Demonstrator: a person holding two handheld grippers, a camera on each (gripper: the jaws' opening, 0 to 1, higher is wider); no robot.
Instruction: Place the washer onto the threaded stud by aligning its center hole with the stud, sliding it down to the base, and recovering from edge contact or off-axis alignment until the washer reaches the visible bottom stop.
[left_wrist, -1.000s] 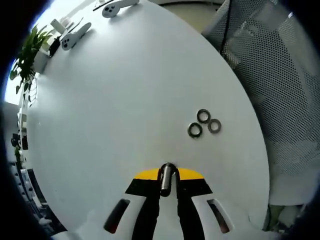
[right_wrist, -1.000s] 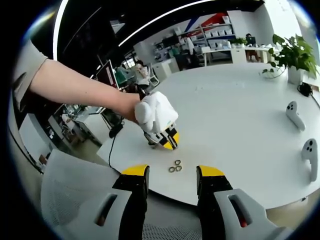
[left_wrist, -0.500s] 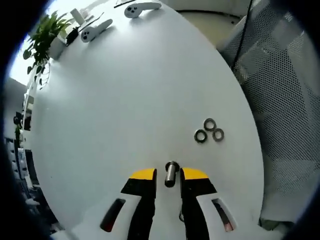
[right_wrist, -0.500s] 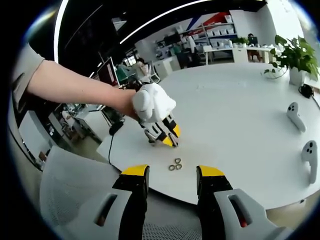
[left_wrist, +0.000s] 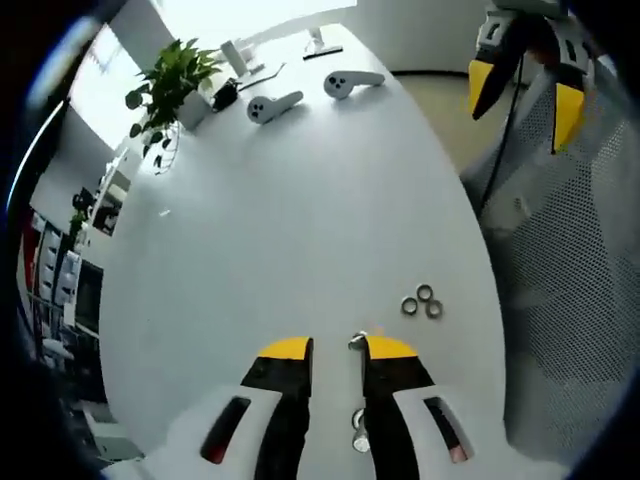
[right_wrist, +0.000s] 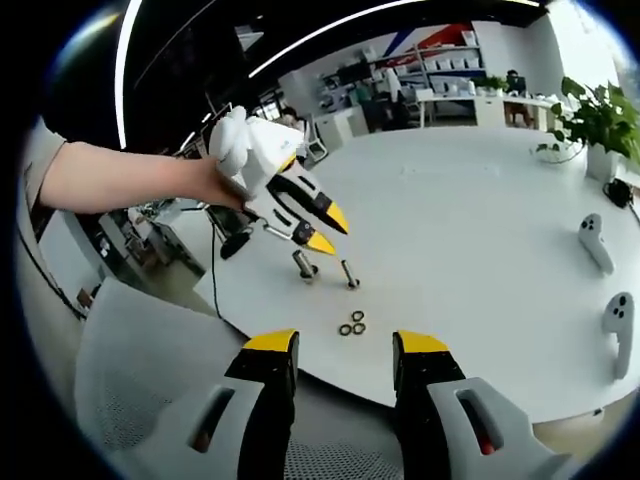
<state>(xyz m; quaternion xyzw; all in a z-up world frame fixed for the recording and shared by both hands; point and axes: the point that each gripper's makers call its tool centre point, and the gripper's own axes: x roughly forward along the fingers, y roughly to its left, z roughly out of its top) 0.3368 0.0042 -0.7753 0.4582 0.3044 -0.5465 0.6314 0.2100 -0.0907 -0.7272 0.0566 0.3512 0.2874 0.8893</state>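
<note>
Two threaded studs stand upright on the white round table. Just in front of them, near the table edge, lie three dark washers in a tight cluster. My left gripper, held by a hand, hovers open above the studs with nothing in it. From the left gripper view I look down past its open jaws at one stud, the other stud and the washers. My right gripper is open and empty, off the table edge; it appears raised as the right gripper.
Two white hand controllers and a potted plant sit at the table's far side. A grey mesh chair stands close against the table edge by the washers. Office shelves and desks lie beyond.
The left gripper, shut on a stud a second ago, has opened, left the stud standing on the table and risen well above it. The right gripper has barely moved.
</note>
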